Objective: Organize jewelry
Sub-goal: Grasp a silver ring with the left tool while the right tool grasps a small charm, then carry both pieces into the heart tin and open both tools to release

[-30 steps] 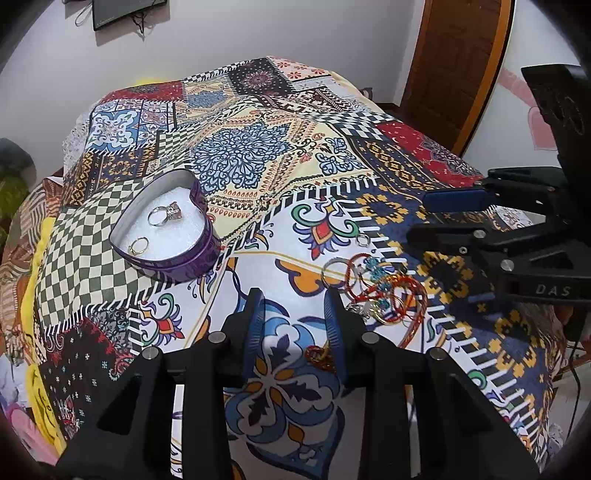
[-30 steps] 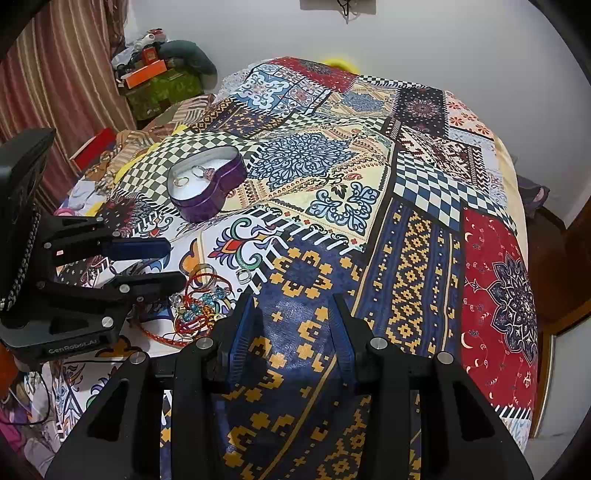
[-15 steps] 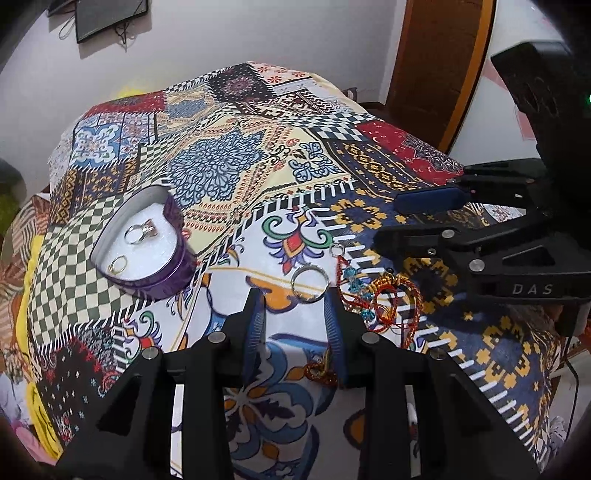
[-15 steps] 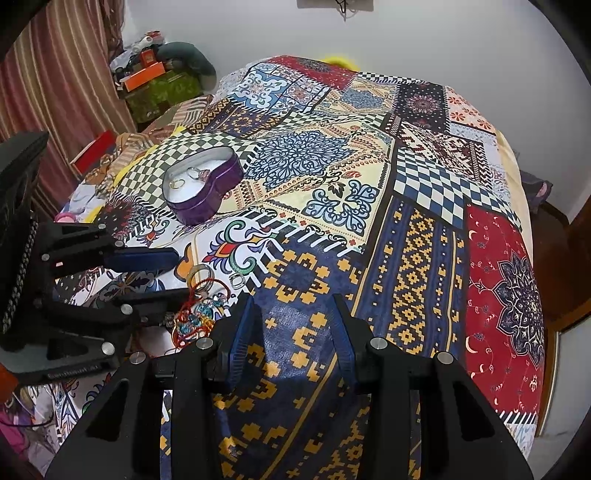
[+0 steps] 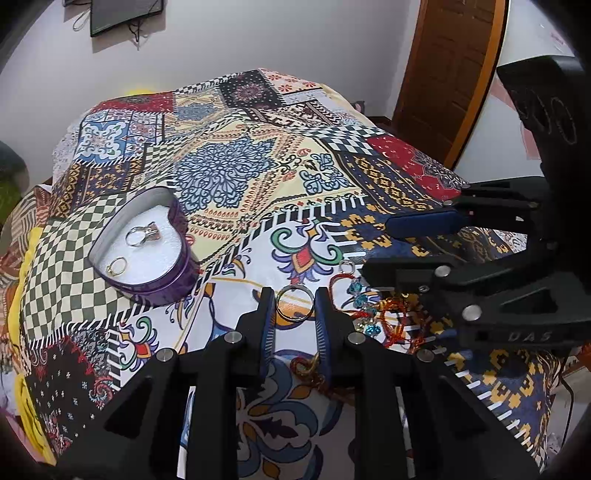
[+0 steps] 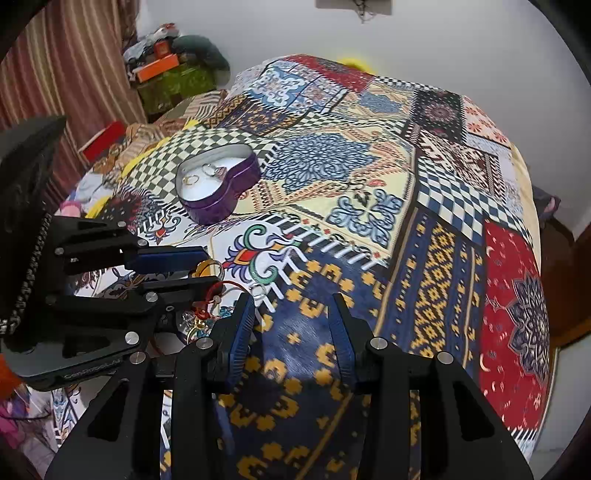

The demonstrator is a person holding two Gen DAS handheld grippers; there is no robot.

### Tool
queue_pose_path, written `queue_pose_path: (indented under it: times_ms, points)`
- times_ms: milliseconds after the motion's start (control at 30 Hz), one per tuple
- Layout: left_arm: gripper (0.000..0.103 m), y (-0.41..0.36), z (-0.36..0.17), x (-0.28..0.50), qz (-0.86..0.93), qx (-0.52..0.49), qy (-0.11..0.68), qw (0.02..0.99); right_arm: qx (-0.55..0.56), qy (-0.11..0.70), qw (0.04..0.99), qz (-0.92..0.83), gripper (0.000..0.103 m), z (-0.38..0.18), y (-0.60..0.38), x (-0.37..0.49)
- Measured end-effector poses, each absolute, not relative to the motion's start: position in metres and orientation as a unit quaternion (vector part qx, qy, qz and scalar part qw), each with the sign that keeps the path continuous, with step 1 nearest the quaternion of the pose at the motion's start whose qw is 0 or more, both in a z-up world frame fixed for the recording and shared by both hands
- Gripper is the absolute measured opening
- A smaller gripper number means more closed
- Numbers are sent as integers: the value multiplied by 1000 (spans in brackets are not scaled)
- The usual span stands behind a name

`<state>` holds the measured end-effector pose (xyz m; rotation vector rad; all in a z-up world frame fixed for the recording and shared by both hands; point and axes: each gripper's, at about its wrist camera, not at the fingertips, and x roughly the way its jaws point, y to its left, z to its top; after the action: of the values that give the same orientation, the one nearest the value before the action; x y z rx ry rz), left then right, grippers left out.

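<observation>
Silver bangle (image 5: 294,302) lies flat on the bed (image 5: 236,173), right between the left tool's (image 5: 294,308) fingers, which stand apart and not yet squeezing. Right tool (image 6: 291,332) is spread wide, holding nothing, farther off.

The right hand-held gripper (image 5: 373,247) covers the far side of the tangle of bracelets (image 5: 384,317), whose pieces are too small to separate. Behind the left hand-held gripper's (image 5: 294,306) right finger, a red-gold piece (image 5: 306,367) is half hidden. The wall screen (image 5: 125,13) above is cut off by the frame's top edge.
</observation>
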<state>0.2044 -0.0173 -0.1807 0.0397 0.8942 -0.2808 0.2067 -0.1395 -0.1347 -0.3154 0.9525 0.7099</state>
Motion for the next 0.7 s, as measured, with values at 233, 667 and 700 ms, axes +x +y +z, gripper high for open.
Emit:
queue_pose_path:
  times_ms: [233, 667, 700]
  points:
    - [21, -10, -182, 196, -115, 24, 426, 897, -165, 444, 815, 333, 36, -139, -130, 210]
    - [21, 11, -182, 195, -102, -25, 427, 898, -139, 451, 818, 330, 8, -138, -131, 214]
    - [21, 11, -180, 194, -101, -25, 426, 899, -135, 451, 819, 328, 8, -137, -133, 214]
